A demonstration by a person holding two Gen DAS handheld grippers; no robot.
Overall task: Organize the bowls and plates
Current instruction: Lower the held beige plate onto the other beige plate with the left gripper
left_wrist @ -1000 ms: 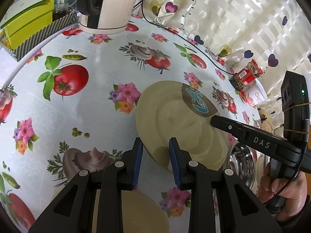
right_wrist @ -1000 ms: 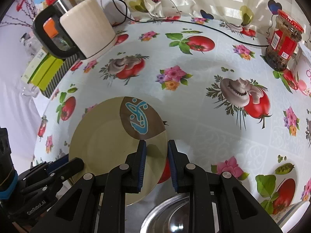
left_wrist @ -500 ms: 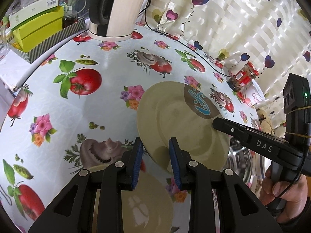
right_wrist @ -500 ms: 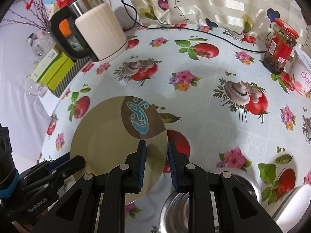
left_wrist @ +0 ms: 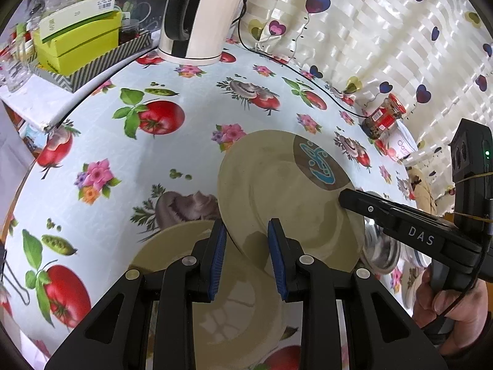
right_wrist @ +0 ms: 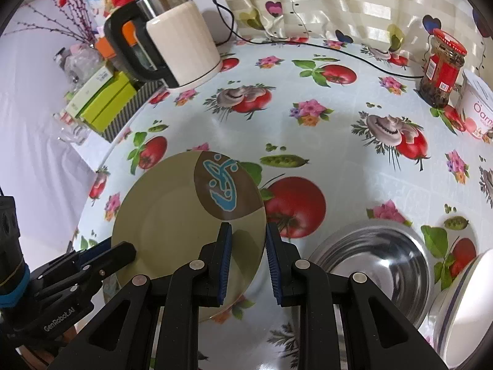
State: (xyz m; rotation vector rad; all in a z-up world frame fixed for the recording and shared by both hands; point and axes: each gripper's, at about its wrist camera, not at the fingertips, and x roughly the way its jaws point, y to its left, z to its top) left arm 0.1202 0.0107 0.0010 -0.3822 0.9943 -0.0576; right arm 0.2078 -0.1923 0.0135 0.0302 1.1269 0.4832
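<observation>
A beige plate with a brown patch and blue mark [left_wrist: 289, 197] [right_wrist: 185, 215] is held above the table by both grippers. My left gripper [left_wrist: 246, 256] is shut on its near rim. My right gripper [right_wrist: 246, 262] is shut on the opposite rim and shows in the left wrist view [left_wrist: 400, 225]. A second plain beige plate [left_wrist: 215, 293] lies on the table under the left gripper. A steel bowl [right_wrist: 376, 265] [left_wrist: 379, 252] and a white bowl [right_wrist: 465, 302] sit at the right.
A white electric kettle [right_wrist: 172, 49] [left_wrist: 200, 15] with its cord stands at the back. A green box in a striped tray [left_wrist: 80, 43] is at the table's left edge. A red-lidded jar [right_wrist: 440, 67] and a white tub [right_wrist: 477, 108] stand at the back right.
Both grippers have lifted the plate higher and drawn it toward the left. The plain plate underneath has come into fuller view, and the steel bowl now lies off to the right.
</observation>
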